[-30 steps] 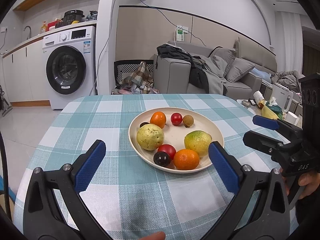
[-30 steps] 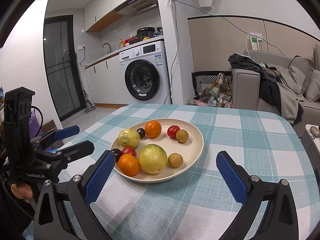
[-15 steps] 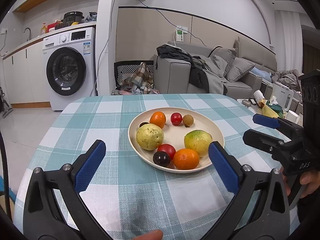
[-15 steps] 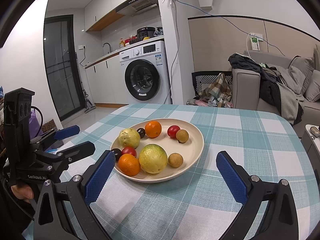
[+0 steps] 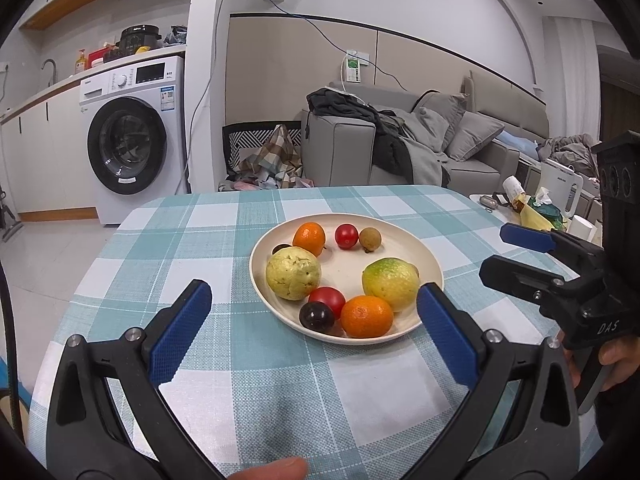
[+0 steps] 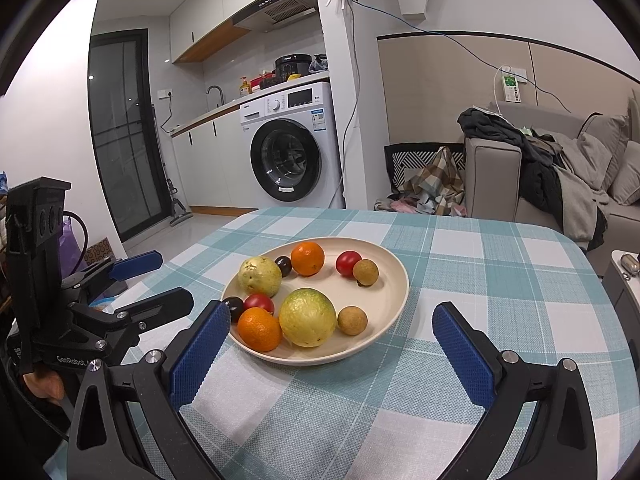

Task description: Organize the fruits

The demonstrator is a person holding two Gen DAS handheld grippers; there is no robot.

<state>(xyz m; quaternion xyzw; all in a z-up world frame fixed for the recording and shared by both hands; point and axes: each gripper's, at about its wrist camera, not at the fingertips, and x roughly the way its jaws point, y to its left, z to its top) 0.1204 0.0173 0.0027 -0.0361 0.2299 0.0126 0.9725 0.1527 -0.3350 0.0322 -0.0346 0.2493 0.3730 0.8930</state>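
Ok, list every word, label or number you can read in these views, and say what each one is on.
"DAS" – on the black body of the right gripper, seen from the left wrist view.
"GenRobot.A", cut off after that – on the body of the left gripper, seen from the right wrist view.
Washing machine: panel lettering and stickers too small to read.
White wall device with green label: blurred.
Nothing legible on the plate or fruit.

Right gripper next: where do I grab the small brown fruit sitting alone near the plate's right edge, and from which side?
Take the small brown fruit across its middle, coming down from above. It is round, so any width fits. Set one finger in the gap beside the green-yellow fruit, the other on the open plate side. The right gripper is already open wide enough.
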